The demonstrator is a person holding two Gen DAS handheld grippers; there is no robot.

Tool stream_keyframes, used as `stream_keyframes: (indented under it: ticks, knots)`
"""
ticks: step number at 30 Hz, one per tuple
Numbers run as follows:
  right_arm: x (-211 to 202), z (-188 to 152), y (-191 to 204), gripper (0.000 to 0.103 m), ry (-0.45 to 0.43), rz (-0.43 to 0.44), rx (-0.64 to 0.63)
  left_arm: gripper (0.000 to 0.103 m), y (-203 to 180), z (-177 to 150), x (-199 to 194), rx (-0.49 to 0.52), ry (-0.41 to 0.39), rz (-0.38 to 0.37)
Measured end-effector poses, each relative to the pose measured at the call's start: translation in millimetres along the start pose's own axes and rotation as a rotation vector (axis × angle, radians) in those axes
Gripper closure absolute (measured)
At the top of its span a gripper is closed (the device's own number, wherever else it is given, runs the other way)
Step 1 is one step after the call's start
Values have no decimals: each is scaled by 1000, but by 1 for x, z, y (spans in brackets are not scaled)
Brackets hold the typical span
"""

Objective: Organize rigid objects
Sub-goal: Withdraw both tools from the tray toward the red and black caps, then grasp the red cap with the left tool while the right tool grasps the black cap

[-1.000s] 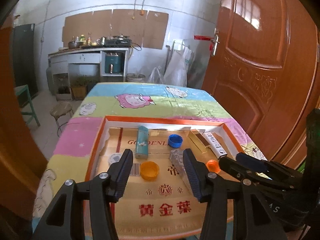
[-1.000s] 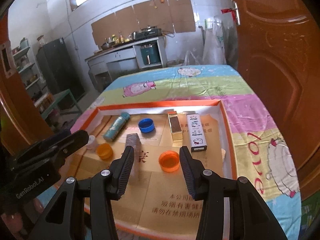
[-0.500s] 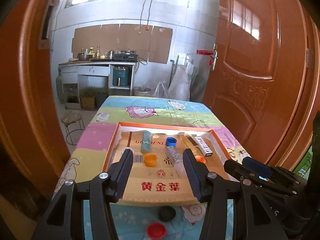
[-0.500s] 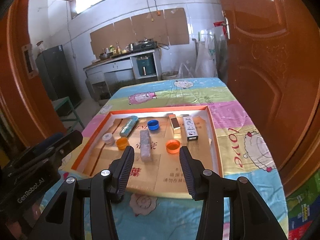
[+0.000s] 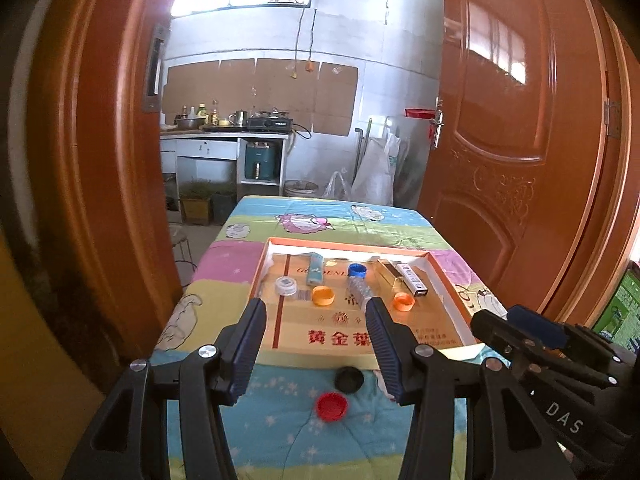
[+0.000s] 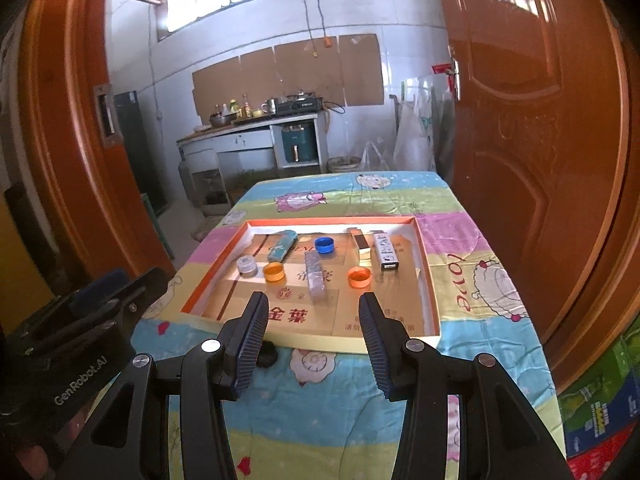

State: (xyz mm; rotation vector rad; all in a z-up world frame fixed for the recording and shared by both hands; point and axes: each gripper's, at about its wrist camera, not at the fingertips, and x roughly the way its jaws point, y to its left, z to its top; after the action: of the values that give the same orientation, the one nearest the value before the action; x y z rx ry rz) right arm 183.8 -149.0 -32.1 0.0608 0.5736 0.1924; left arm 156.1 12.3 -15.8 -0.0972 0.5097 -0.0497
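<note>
On the worktop (image 6: 460, 240) covered with a bright cartoon-print cloth lies a shallow orange-rimmed cardboard tray (image 6: 332, 222), and in it a clear ribbed plastic bottle (image 6: 315, 276) lies on its side, long axis running from the tray's near edge toward the far one, between two orange plastic caps (image 6: 274, 271). A teal cylindrical tube (image 6: 282, 251), a gold rectangular box (image 6: 361, 243) and a white printed box (image 6: 385, 251) lie flat, pointing roughly the same way, with a blue cap (image 6: 324, 244) and a clear round lid (image 6: 247, 265) among them. Both the left gripper (image 5: 316, 344) and the right gripper (image 6: 314, 334) hover short of the tray with fingers spread and nothing between them, above a black cap (image 5: 349, 379) and a red cap (image 5: 331, 406) on the cloth.
</note>
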Motion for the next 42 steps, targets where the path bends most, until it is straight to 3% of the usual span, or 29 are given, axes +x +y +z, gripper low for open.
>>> stream_keyframes:
  ticks: [12,30,38,42]
  knots:
    - [-37,-17,11,54,-37,-15,-16,51,13,-17,-42,-21,-10,0]
    - [-54,-32,20,54,-15,-12,-35,51,16,-42,-56,18,46,14]
    - [-51,-34,18,54,-7,-11,-25,51,15,-50,-47,32,74,4]
    - [-37,-41,12,54,26,-11,-2,51,8,-67,-17,78,146,-57]
